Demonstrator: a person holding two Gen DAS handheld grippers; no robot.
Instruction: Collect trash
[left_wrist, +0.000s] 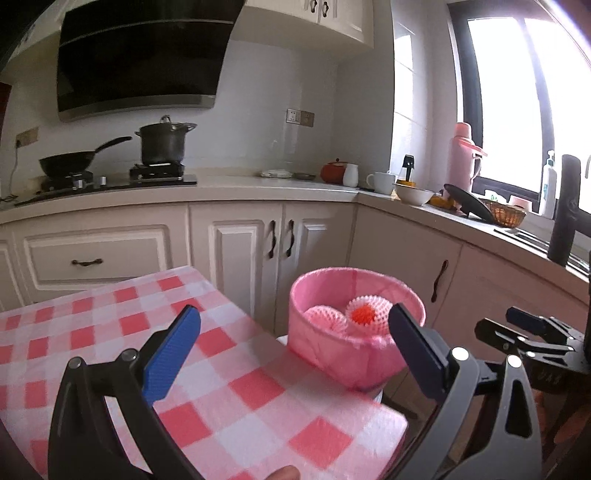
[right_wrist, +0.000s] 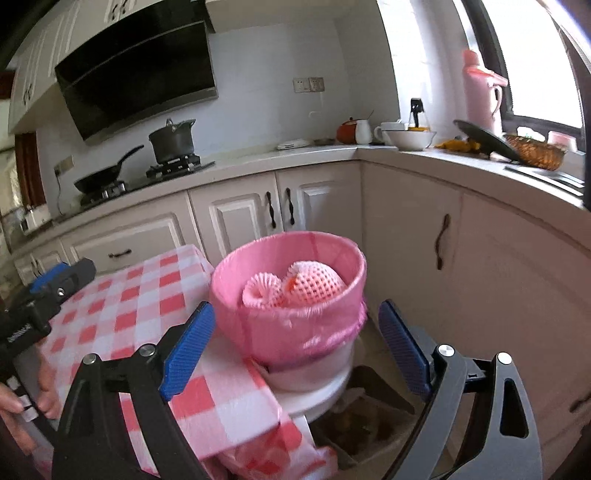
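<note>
Two foam nets (right_wrist: 295, 286) are seen dropped in the pink bin (right_wrist: 347, 247); left gripper (left_wrist: 295, 343) and right gripper (right_wrist: 295, 336) are held wide, empty. More trash, if any, is to be sought next.

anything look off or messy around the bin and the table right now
Little stands out. The pink-lined bin is upright, with two foam fruit nets inside and nothing spilled. The checkered tablecloth hangs bunched and rumpled off the table corner beside the bin. On the counter, a dark lid leans tilted against a wicker basket.

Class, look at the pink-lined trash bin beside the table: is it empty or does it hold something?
Not empty. The trash bin holds two pink foam fruit nets, lying inside below its rim.
</note>
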